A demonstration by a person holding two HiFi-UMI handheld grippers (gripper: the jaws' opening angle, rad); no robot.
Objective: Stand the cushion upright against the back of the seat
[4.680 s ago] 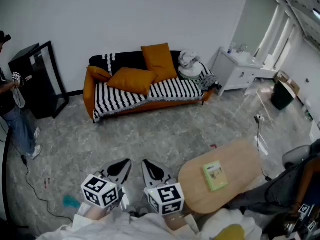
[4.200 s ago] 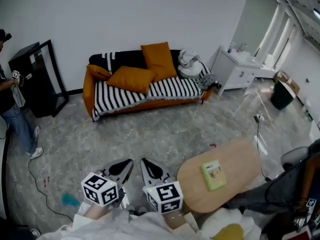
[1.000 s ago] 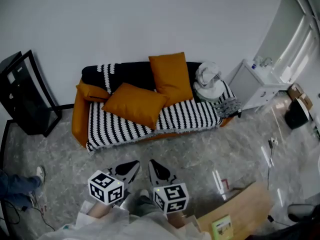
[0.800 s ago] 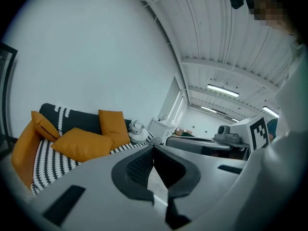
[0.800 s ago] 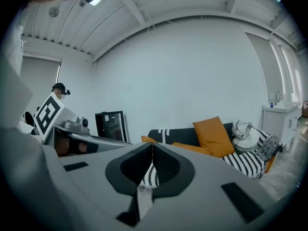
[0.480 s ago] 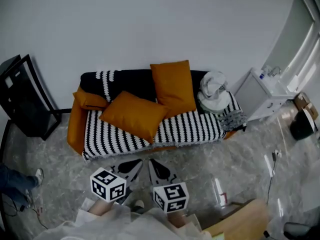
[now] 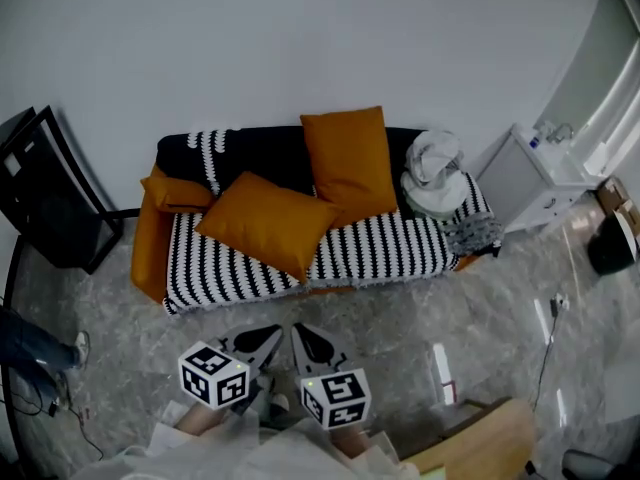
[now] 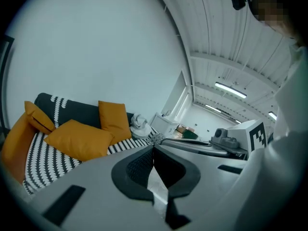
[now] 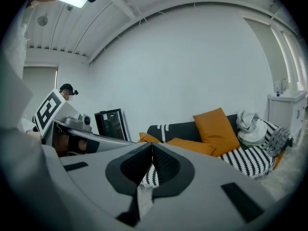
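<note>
A large orange cushion [image 7: 265,223] lies tilted on the seat of the striped sofa [image 7: 380,253], its lower corner near the front edge. A second orange cushion [image 7: 350,158] stands upright against the black backrest, and a small one [image 7: 180,190] rests at the left arm. My left gripper [image 7: 271,334] and right gripper [image 7: 298,331] hang side by side over the floor, short of the sofa's front, both shut and empty. The lying cushion [image 8: 77,138] shows left of the left gripper [image 8: 154,148], and the lying cushion [image 9: 192,146] also shows beyond the right gripper [image 9: 152,146].
A white bundle of cloth [image 7: 435,173] sits at the sofa's right end. A white cabinet [image 7: 535,173] stands right of it, a black frame [image 7: 45,193] to the left. A person's leg [image 7: 30,343] is at the left edge, a wooden table [image 7: 480,448] at bottom right.
The sofa has come nearer and grown larger in view as both grippers moved toward it together. The wooden table has slid almost out at bottom right. Both grippers stay shut.
</note>
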